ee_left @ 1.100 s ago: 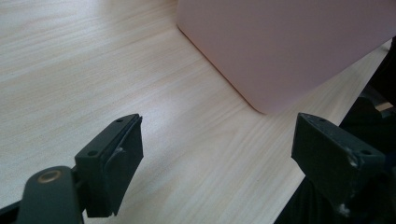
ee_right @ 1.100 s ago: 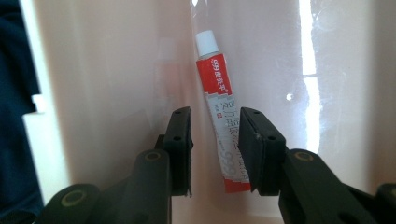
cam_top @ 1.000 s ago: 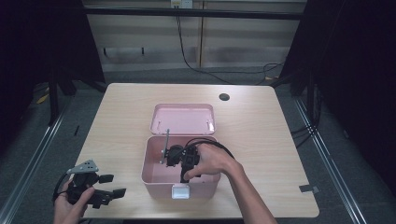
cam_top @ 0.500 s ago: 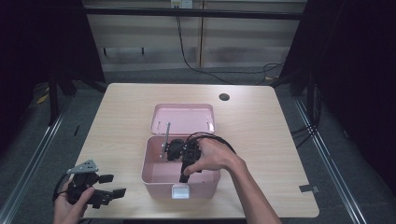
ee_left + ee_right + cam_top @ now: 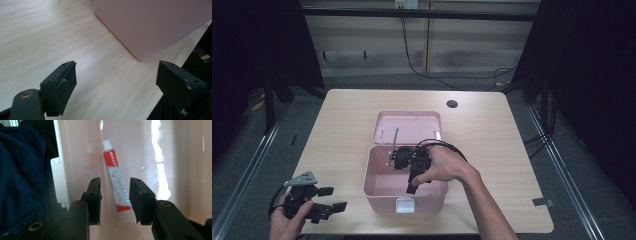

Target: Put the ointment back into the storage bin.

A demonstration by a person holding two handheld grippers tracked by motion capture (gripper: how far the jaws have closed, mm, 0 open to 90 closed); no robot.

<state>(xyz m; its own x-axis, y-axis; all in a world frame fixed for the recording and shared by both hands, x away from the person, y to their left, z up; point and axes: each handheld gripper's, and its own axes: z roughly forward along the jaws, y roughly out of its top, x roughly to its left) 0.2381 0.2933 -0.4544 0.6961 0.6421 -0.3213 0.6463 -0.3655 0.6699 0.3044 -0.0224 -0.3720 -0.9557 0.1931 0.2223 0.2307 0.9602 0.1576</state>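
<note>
Both grippers are black. The left gripper (image 5: pixel 329 204) carries a grey three-cornered plate (image 5: pixel 302 179) on top, behind its jaws. In the left gripper view its jaws are flat, blocky pads, each with small screw holes, and the left jaw's arm has a brass-coloured ring. The right gripper (image 5: pixel 115 200) has the same square jaws, with brass-ringed holes lower on its arms. A black cable (image 5: pixel 439 145) loops from it. Both forearms are bare.
</note>
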